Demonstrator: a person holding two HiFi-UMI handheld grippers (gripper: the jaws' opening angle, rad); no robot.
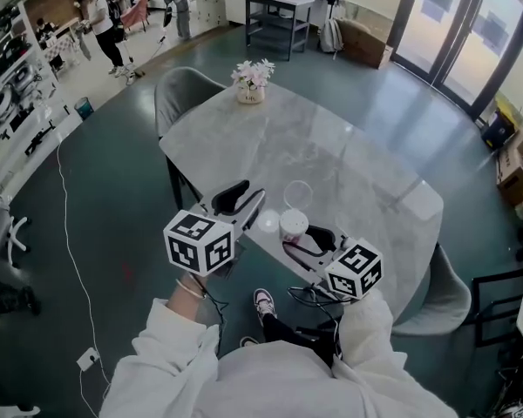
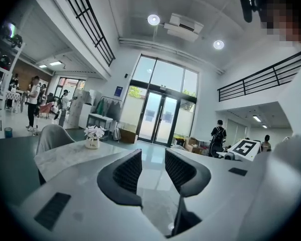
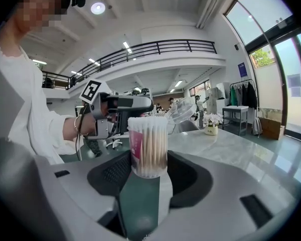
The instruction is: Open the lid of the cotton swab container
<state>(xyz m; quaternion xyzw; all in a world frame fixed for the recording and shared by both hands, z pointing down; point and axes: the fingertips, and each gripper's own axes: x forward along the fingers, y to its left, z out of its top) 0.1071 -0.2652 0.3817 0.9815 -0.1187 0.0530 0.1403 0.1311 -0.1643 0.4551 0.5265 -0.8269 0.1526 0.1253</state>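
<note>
The cotton swab container (image 1: 294, 225) (image 3: 148, 147), a clear tub full of upright swabs with no lid on top, stands near the table's front edge. My right gripper (image 1: 303, 239) (image 3: 149, 159) is shut on it, one pad against each side. The clear round lid (image 1: 298, 194) (image 3: 183, 109) lies off the tub just beyond it, free of both grippers; whether it rests flat I cannot tell. My left gripper (image 1: 247, 201) (image 2: 152, 157) (image 3: 136, 104) hovers left of the tub, open, with nothing between its jaws.
The marble table (image 1: 349, 155) carries a small vase of flowers (image 1: 251, 83) (image 2: 93, 136) at its far end. Grey chairs stand at the far left (image 1: 181, 94) and near right (image 1: 444, 296). People walk in the background hall.
</note>
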